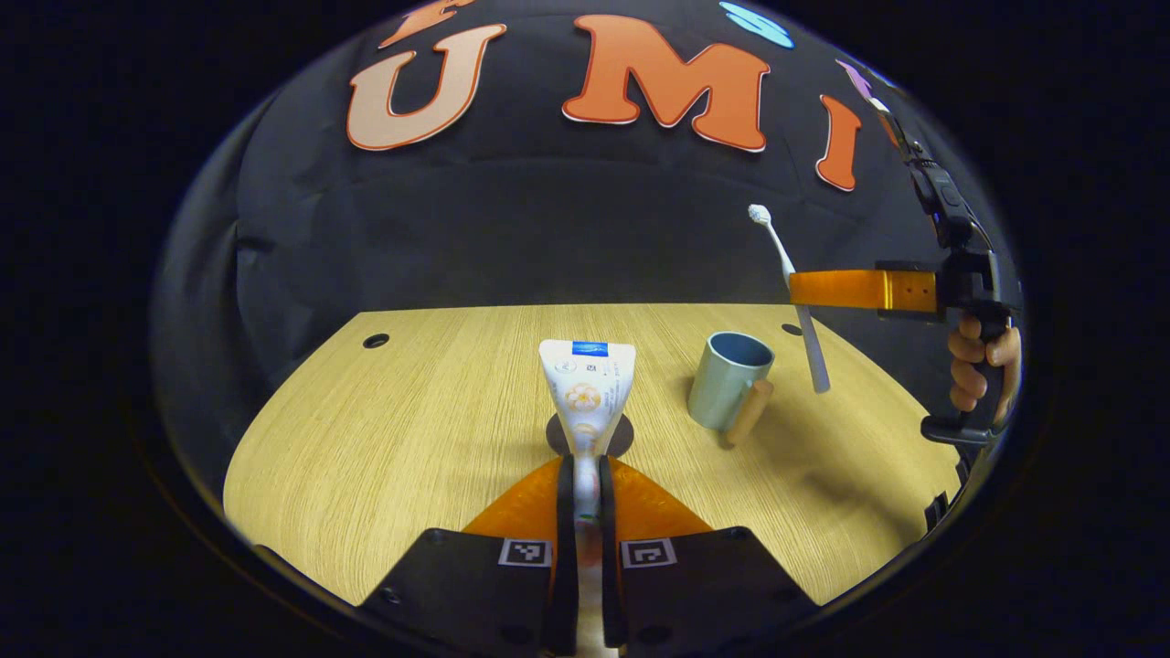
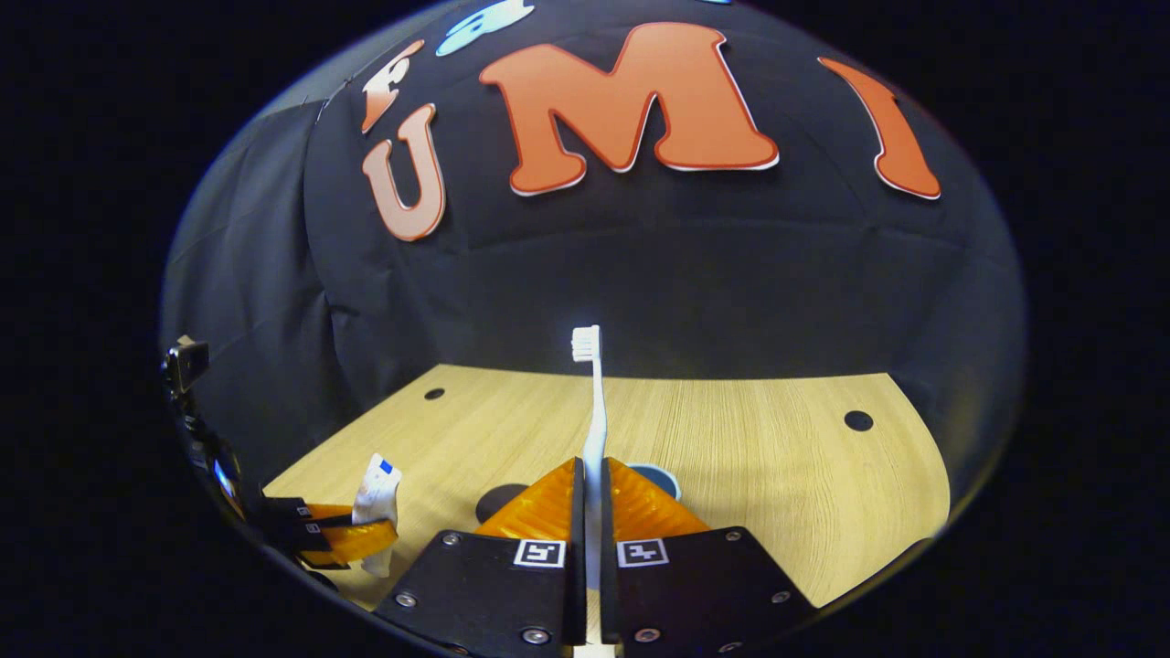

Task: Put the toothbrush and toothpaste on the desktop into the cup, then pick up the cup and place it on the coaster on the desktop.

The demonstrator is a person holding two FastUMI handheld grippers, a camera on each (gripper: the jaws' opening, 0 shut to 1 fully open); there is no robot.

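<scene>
Two of the task's things are off the surface, each clamped in a gripper. In the left gripper view, the toothpaste [image 1: 585,393] stands upright at centre frame, its flat crimped end up and its lower end pinched between the closed jaws of the left gripper [image 1: 585,475] at the bottom. Behind the tube's base a dark round coaster [image 1: 622,439] lies on the wooden surface [image 1: 366,457]. Right of centre stands the blue-grey cup [image 1: 728,379], upright and open-mouthed, with a wooden handle pointing toward the lower right. Further right, the toothbrush [image 1: 793,292] hangs in the air, tilted, bristles up toward the upper part of the frame, its lower end above the surface just beside the cup. The right gripper [image 1: 804,290] holds it near mid-handle, and a hand [image 1: 983,370] grips that tool at the right edge.

In the right gripper view, the toothbrush [image 2: 595,429] rises straight from the closed jaws of the right gripper [image 2: 592,493], bristles at the top. Part of the cup's rim [image 2: 660,477] peeks out just right of the jaws, and the coaster [image 2: 498,498] shows as a dark patch to their left. At lower left the left gripper [image 2: 366,539] holds the toothpaste [image 2: 377,498].
</scene>
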